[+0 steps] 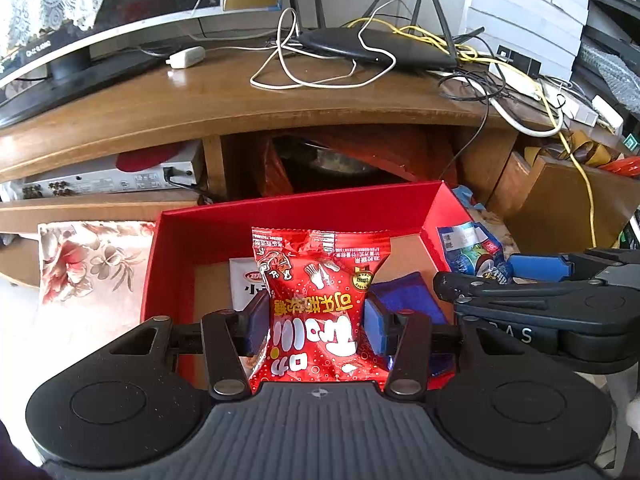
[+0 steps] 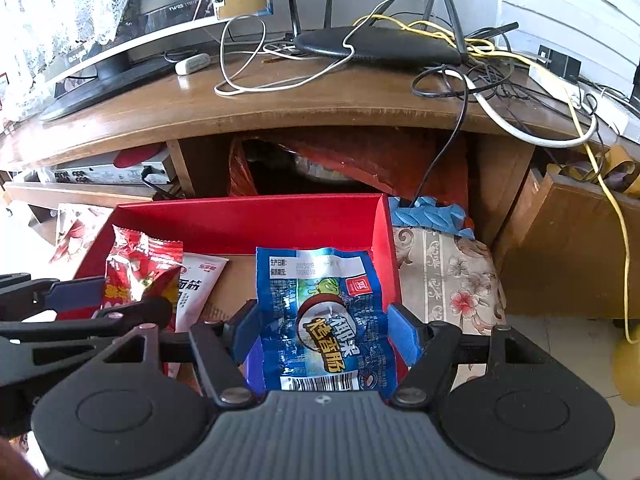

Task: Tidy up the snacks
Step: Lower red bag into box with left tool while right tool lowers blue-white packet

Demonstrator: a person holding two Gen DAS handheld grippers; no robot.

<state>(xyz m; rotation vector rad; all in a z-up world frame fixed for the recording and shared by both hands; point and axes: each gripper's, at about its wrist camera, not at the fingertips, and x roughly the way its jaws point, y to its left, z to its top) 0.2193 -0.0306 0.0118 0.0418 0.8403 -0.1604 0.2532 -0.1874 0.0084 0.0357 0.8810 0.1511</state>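
Observation:
My left gripper (image 1: 316, 326) is shut on a red snack packet (image 1: 320, 280) and holds it over the open red box (image 1: 304, 208). My right gripper (image 2: 324, 330) is shut on a blue snack packet (image 2: 320, 308), held over the right half of the same red box (image 2: 248, 216). A white snack packet (image 2: 200, 280) lies on the box floor; it also shows in the left wrist view (image 1: 244, 284). A blue item (image 1: 404, 292) lies in the box behind the red packet. Each gripper shows at the edge of the other's view.
The box sits on a floral cloth (image 2: 452, 280) before a wooden TV stand (image 1: 240, 100). On it are a monitor (image 1: 60, 40), a router (image 1: 380, 46) and tangled cables (image 1: 520, 92). A cardboard box (image 2: 568, 248) stands at the right.

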